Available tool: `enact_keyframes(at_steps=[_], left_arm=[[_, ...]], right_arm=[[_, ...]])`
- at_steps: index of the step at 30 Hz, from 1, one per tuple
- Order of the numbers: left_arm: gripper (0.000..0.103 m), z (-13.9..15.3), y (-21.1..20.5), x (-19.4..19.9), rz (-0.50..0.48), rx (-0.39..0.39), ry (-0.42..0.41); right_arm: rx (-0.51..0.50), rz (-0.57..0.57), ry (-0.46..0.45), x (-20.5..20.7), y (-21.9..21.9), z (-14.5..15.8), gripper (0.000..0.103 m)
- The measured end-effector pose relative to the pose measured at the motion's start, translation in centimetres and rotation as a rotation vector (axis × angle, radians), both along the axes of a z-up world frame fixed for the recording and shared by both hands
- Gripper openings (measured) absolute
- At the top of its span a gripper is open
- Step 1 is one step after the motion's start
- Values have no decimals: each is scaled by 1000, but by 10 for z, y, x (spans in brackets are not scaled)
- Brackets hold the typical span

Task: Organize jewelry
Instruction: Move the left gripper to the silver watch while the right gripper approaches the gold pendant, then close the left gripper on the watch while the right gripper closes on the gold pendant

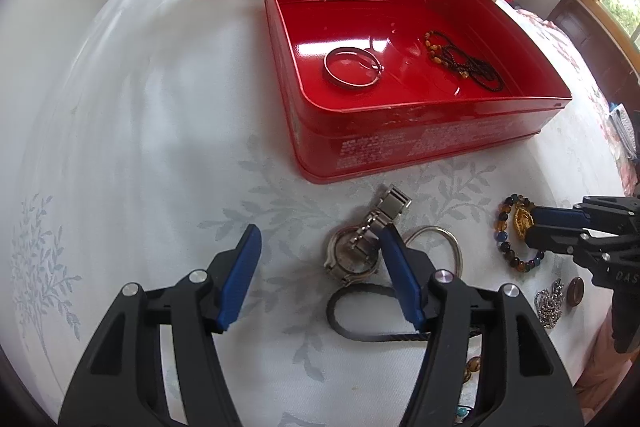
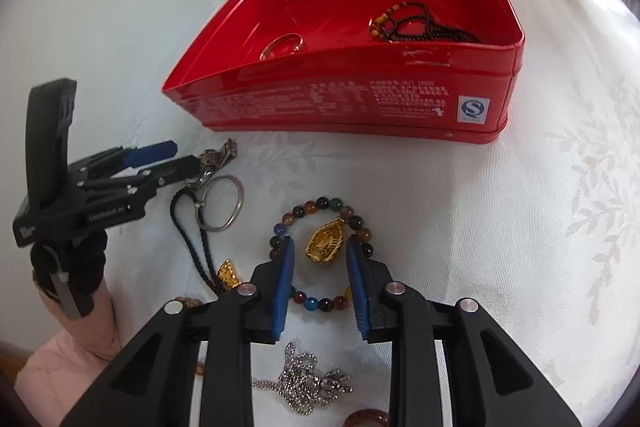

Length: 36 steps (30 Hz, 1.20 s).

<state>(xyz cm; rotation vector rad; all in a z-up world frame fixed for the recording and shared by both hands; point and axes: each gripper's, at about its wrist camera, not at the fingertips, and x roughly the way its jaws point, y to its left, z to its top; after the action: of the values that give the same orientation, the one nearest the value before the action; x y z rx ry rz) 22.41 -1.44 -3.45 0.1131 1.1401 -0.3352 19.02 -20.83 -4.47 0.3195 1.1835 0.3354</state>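
Right gripper: jaws apart, straddling gold pendant inside bead bracelet on tablecloth | Left gripper: open over wristwatch | Red tin: behind, well apart.

Bangle, necklace in tin; watch before tin.

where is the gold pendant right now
In the right wrist view the gold pendant lies on the white tablecloth inside the ring of the beaded bracelet, between the right gripper fingers, in front of the red tin.
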Motion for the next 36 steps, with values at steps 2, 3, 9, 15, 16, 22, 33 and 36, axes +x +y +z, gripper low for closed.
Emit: enact_keyframes(at_steps=[2, 3, 9, 15, 16, 22, 33, 36], left_arm=[[62, -1, -1, 0, -2, 1, 3], [62, -1, -1, 0, -3, 3, 2], [62, -5, -4, 1, -10, 1, 16], [62, -3, -3, 2, -9, -9, 9], [62, -3, -3, 2, -9, -12, 9], [62, -4, -3, 3, -10, -13, 19], [63, -4, -5, 2, -17, -10, 16], [63, -5, -5, 3, -17, -8, 18]], right_arm=[[7, -13, 5, 2, -1, -3, 27], [2, -15, 4, 3, 0, -4, 26], [-55, -19, -34, 3, 5, -4, 19], [-39, 1, -77, 0, 4, 2, 6], [-26, 6, -85, -1, 3, 4, 4], [-23, 3, -100, -3, -2, 8, 2], [-33, 13, -38, 6, 10, -8, 15], [-46, 10, -49, 5, 9, -9, 11]])
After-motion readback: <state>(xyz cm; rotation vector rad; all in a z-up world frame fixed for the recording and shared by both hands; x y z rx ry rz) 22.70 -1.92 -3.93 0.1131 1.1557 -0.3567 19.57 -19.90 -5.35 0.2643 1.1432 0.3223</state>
